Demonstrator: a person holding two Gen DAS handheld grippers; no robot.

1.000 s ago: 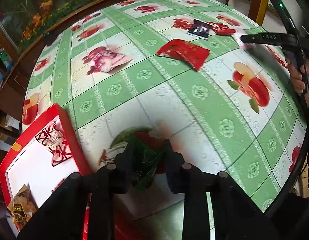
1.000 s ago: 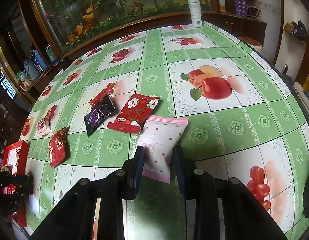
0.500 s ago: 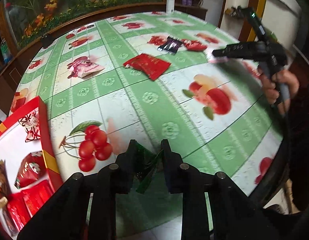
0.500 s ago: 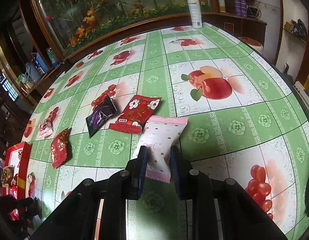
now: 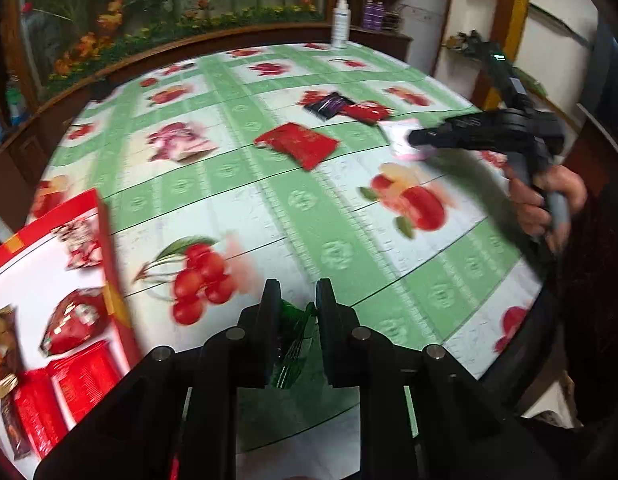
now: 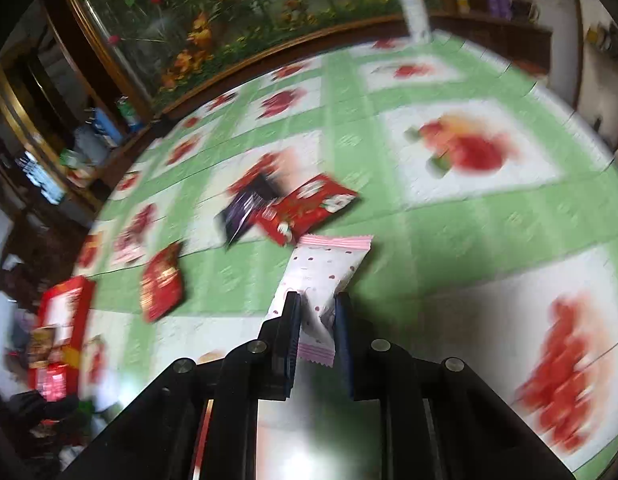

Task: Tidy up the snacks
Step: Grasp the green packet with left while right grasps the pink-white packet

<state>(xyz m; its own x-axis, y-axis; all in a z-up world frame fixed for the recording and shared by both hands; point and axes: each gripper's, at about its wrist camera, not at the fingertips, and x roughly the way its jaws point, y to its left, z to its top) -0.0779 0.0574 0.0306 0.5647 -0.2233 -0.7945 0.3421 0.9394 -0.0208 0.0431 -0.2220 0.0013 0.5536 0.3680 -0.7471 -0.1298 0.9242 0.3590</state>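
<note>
— Snacks: where are they?
— Green packet point(image 5: 294, 334) clamped in the left hand-held gripper point(image 5: 295, 306); pink-dotted packet point(image 6: 325, 276) pinched as the right hand-held gripper point(image 6: 317, 312) closes. Others lie on the desk point(image 5: 333, 248), some in the red box point(image 5: 109, 264).

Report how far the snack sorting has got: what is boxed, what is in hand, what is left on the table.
Done: several packets already lie in the red box. In hand: the left gripper is shut on a green packet; the right gripper is closing its jaws on the pink dotted packet. Left on the table: a red packet, a dark purple packet, a red flowered packet and a pink-and-white packet.
</note>
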